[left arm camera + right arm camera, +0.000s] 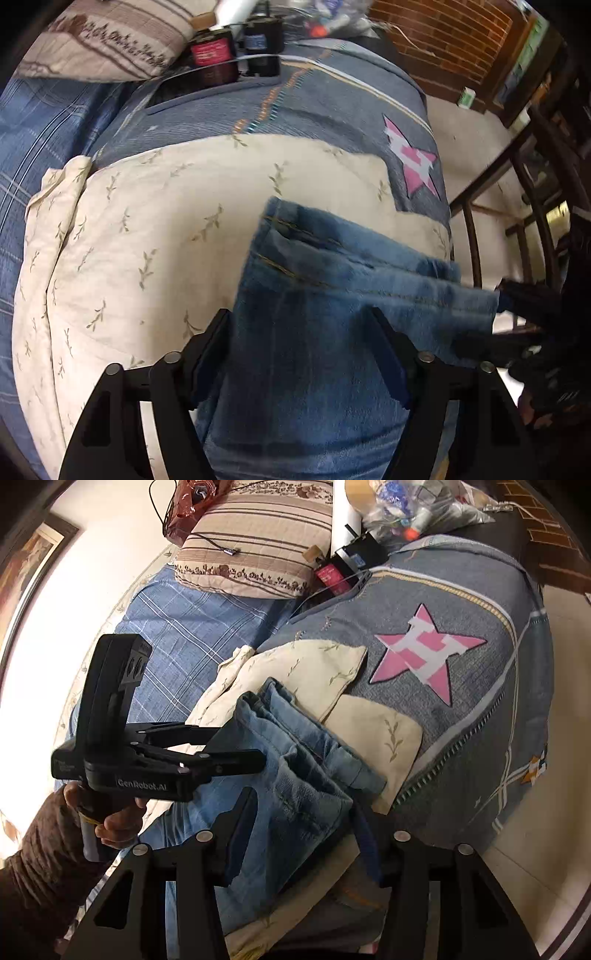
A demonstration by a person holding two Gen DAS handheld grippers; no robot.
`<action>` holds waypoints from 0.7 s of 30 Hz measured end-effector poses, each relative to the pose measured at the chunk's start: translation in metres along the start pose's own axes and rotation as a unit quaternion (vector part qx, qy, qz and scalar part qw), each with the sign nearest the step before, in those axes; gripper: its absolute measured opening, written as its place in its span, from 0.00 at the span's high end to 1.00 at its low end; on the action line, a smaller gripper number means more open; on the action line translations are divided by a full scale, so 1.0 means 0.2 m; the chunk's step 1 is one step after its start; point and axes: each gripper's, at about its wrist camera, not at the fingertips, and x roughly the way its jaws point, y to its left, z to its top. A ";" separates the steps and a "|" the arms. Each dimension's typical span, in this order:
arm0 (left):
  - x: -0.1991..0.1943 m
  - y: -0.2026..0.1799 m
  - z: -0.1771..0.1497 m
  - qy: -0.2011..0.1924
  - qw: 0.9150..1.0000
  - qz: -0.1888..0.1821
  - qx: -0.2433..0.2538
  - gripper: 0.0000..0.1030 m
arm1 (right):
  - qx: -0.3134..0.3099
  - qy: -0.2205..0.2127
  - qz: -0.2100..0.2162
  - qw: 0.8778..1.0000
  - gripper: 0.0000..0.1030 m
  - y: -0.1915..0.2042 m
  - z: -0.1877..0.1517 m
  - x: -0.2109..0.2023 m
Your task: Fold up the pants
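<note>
The pants (295, 768) are blue jeans. They lie on a bed, on top of a cream cloth with little leaves (155, 229), and under that is a grey-blue quilt with a pink star (428, 653). The jeans look bunched and partly doubled over, with a stitched hem or band (295, 236) showing at the far end. The fold looks started but not neat yet.

The left gripper (301, 350) points down at the jeans. Its jaws stand wide apart, one on each side of a strip of denim. The pads do not seem to squeeze the cloth, so it is not holding on. A hand in a brown sleeve (110, 819) carries it.

The right gripper (306, 834) is low over the near end of the jeans. Its jaws are about half apart with denim bunched between them. It looks like they may be pinching the cloth, but I cannot tell for sure.

Jeans are soft and floppy, but thick and a bit heavy. They will sag if you lift them in just one spot. The denim is rough, so it should not slip much. The best places to grab are the thick edges, like the hem or the band, with one gripper at each corner so the cloth stays flat.
</note>
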 end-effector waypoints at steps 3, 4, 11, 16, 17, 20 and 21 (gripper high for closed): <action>-0.04 0.06 0.02 -0.013 1.000 0.003 -0.024 0.38 | -0.015 0.005 -0.017 1.000 0.48 0.03 0.00 0.02; -0.07 0.09 0.02 -0.019 0.999 -0.005 -0.028 0.38 | -0.017 0.001 -0.016 1.000 0.48 0.03 0.00 0.01; -0.08 0.14 0.00 -0.011 1.000 0.005 -0.015 0.36 | -0.009 -0.014 -0.029 0.999 0.45 -0.01 0.03 -0.02; 0.01 0.09 0.00 -0.001 1.000 0.003 0.005 0.23 | -0.030 -0.008 -0.046 0.998 0.34 0.02 0.03 0.02; 0.02 0.08 0.01 0.001 1.000 0.003 0.005 0.22 | -0.032 -0.007 -0.050 0.998 0.33 0.02 0.03 0.02; 0.04 0.06 0.02 0.007 1.000 0.002 0.018 0.16 | -0.030 -0.005 -0.056 0.998 0.31 0.01 0.01 0.03; 0.06 0.05 0.03 0.011 1.000 0.001 0.025 0.13 | -0.029 -0.005 -0.056 0.998 0.31 0.01 0.01 0.03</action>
